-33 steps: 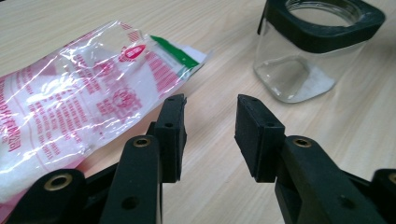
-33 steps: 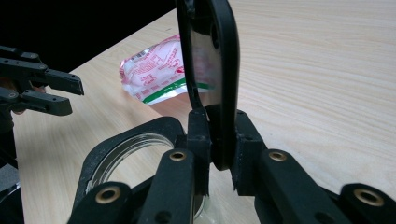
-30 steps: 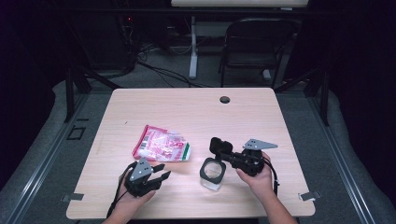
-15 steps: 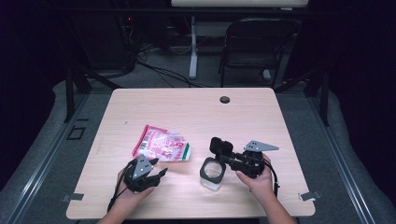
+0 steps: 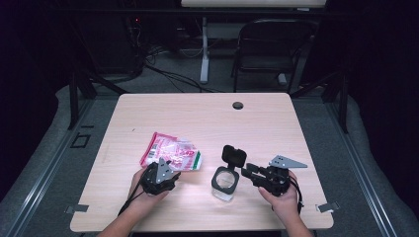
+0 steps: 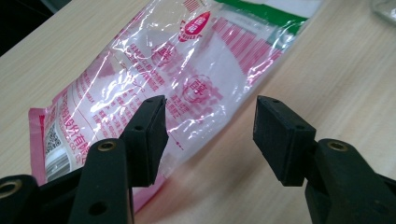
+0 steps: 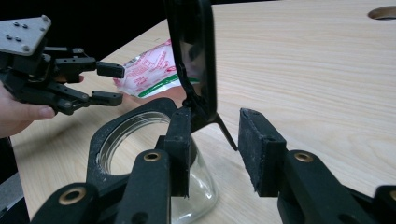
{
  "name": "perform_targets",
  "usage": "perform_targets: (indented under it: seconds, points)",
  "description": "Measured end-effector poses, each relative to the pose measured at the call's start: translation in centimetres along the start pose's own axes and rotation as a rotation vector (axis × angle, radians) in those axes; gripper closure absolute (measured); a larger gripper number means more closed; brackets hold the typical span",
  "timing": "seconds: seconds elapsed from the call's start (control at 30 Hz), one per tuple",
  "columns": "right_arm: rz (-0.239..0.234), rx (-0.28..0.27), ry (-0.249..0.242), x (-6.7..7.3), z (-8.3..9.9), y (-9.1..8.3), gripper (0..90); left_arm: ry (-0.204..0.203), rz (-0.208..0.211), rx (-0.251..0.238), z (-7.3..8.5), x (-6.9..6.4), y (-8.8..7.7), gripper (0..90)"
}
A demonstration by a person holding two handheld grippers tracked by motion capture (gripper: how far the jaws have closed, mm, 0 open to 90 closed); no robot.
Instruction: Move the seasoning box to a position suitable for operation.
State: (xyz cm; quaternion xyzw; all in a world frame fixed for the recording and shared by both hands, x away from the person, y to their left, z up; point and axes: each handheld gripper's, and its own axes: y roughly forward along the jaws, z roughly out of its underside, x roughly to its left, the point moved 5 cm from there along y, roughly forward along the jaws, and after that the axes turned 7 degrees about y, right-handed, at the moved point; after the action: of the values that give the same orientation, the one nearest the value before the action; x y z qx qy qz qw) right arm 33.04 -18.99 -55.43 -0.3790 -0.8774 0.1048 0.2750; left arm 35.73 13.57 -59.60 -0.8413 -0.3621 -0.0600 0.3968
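Jar lid upright before parted right claw; left claw, just widening, straddles packet edge.

Right gripper open at glass jar, hinged black lid upright between jaws — just been opening. Left gripper beyond, open toward pink packet — on table.

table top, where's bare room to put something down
The far half of the light wood table is bare, bordered by the round cable hole and the far edge. The near strip is crowded: pink and clear plastic packet, left gripper, clear glass jar with open black flip lid, right gripper.
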Motion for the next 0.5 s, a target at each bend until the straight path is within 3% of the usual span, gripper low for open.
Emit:
perform_targets:
  seconds: [0.07, 0.2, 0.33, 0.5]
  points:
    - [0.006, -0.01, 0.006, -0.1, 0.1, -0.4, 65.1, 0.004, -0.003, 0.006, 0.0, 0.1, 0.4, 44.8]
    - [0.018, -0.022, 0.015, -0.4, 0.3, -1.1, 64.9, 0.073, -0.039, 0.042, 0.0, 0.4, 1.3, 44.3]
    - [0.028, -0.027, 0.022, -0.5, 0.5, -1.6, 64.9, 0.101, -0.045, 0.051, -0.1, 0.3, 1.8, 44.3]
    - [0.034, -0.035, 0.022, -0.6, 0.6, -1.9, 64.8, 0.099, -0.041, 0.046, -0.1, 0.6, 2.3, 44.3]
